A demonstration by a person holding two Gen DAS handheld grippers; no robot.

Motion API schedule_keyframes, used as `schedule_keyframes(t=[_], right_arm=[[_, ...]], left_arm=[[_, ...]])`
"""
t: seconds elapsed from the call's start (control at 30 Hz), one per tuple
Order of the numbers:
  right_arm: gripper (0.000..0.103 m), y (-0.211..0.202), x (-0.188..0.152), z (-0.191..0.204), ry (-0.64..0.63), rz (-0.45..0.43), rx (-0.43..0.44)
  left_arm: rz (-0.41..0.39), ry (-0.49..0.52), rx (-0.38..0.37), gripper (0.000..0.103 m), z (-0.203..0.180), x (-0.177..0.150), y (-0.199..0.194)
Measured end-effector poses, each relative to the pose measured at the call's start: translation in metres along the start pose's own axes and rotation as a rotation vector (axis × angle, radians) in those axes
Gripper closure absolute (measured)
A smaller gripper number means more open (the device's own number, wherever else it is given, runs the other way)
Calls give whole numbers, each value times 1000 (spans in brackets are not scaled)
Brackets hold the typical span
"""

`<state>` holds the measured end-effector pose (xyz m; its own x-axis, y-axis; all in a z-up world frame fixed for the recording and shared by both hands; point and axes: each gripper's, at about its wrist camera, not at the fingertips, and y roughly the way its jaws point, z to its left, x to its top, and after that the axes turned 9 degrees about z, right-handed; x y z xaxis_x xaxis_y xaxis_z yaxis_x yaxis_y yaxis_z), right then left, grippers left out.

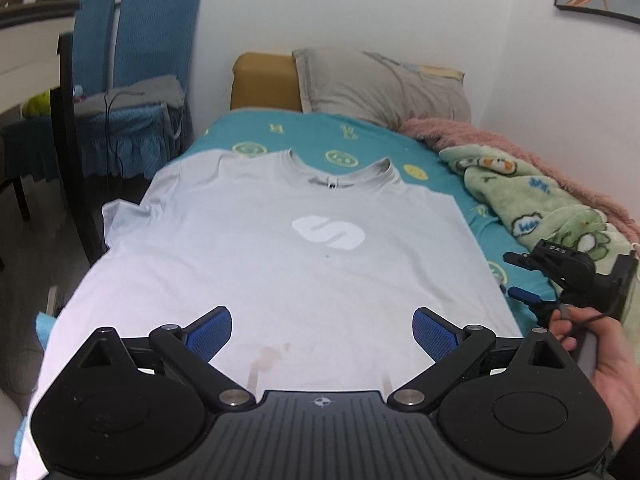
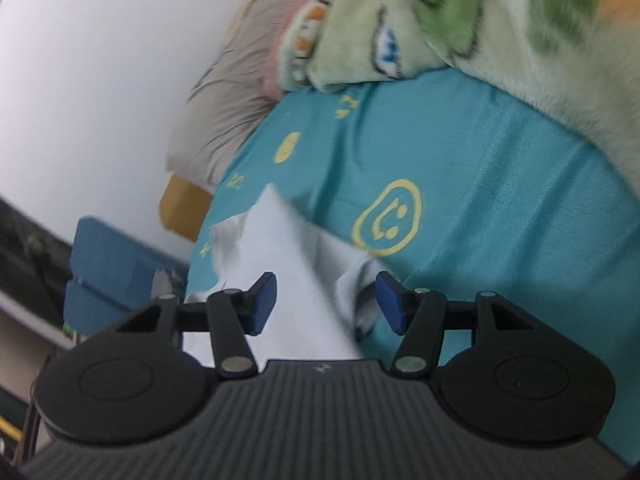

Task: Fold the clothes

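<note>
Left gripper [image 1: 322, 334] fills the bottom of the left wrist view, jaws spread wide, nothing between the 2 blue pads [image 1: 210, 334]; it sits over the lower hem area of the T-shirt [image 1: 280, 264].

T-shirt: pale grey, front up, white logo [image 1: 329, 233] at centre frame, collar toward the top. Body lies flat on the teal sheet [image 1: 304, 130]. Faint brownish stain [image 1: 272, 354] near the hem, lower centre. Left sleeve hangs off the bed edge at mid left.

Upper left of frame: blue chair [image 1: 156, 36]. Upper centre: grey pillow [image 1: 380, 88]. Right of frame: green cartoon blanket [image 1: 532, 200] bunched along the wall side. Lower right: right gripper [image 1: 520, 276] in the person's hand [image 1: 604, 356], beside the shirt's right edge.

Right wrist view (blurred, tilted): right gripper [image 2: 326, 304] jaws apart, holding nothing. Shirt sleeve [image 2: 288, 256], rumpled, lies between and beyond the pads at centre frame, on the teal sheet [image 2: 500, 184]. Contact with the pads: cannot tell. Green blanket [image 2: 460, 20] at upper right.
</note>
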<state>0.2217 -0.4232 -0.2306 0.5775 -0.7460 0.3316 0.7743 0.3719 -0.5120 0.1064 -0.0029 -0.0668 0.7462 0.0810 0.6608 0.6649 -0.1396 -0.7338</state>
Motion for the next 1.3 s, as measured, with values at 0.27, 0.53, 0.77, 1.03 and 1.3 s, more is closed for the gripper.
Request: schedule_keyframes(t=[0.27,0.53,0.77,1.03,1.3], right_arm=[[90,27,9,-9,-39,19,-36],[99,-2,26,-7,-32,-117,-10],[100,-36,36,8,-66,-251,29],[95,-7,40,-5,-45,-162,-97],[28,14,36,-17,23,-100,-39]], left_arm=[[26,-28,-33,5,-2,8,19],[37,-32,-35,5,-4,6,22],[31,-43,-38,5,-3,6,18],[45,-44,-37,5,-1,1,20],[67,-37,-35,5,-5,-1,28]])
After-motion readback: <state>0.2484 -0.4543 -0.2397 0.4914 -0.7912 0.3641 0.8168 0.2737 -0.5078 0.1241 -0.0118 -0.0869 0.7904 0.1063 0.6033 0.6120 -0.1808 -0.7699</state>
